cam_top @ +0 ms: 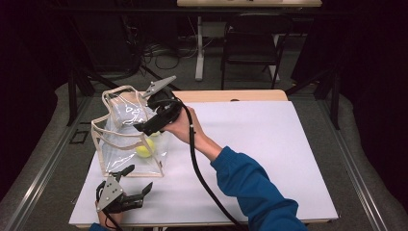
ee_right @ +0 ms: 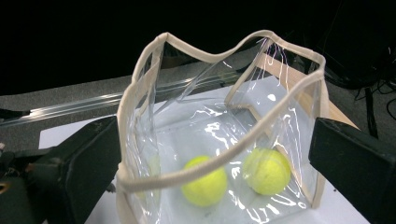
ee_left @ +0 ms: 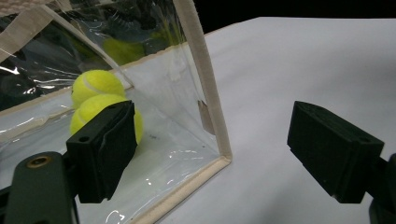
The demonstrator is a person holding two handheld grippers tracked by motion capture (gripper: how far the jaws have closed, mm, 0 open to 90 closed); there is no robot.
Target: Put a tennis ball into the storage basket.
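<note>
Bag: clear plastic tote with beige trim, set upright at the left of the white table, mouth open upward.
Balls: two yellow tennis balls are seen lying on the bag floor, close together, toward the near side.
Right gripper: held above the bag's mouth, jaws spread wide, nothing between them; the bag rim is framed between the jaws in the right gripper view.
Left gripper: rested low at the near left, just beside the bag's near corner, jaws apart, nothing held.
Handling, bag: judged light and floppy; the thin film is expected to buckle and slip under the pads, and the walls to sag once lifted.
Handling, balls: judged light, springy and felt-covered, easily pinched but apt to roll.
Hold point: the stitched beige rim or a corner seam is judged the firmest place to be taken; bare film is best avoided.
</note>
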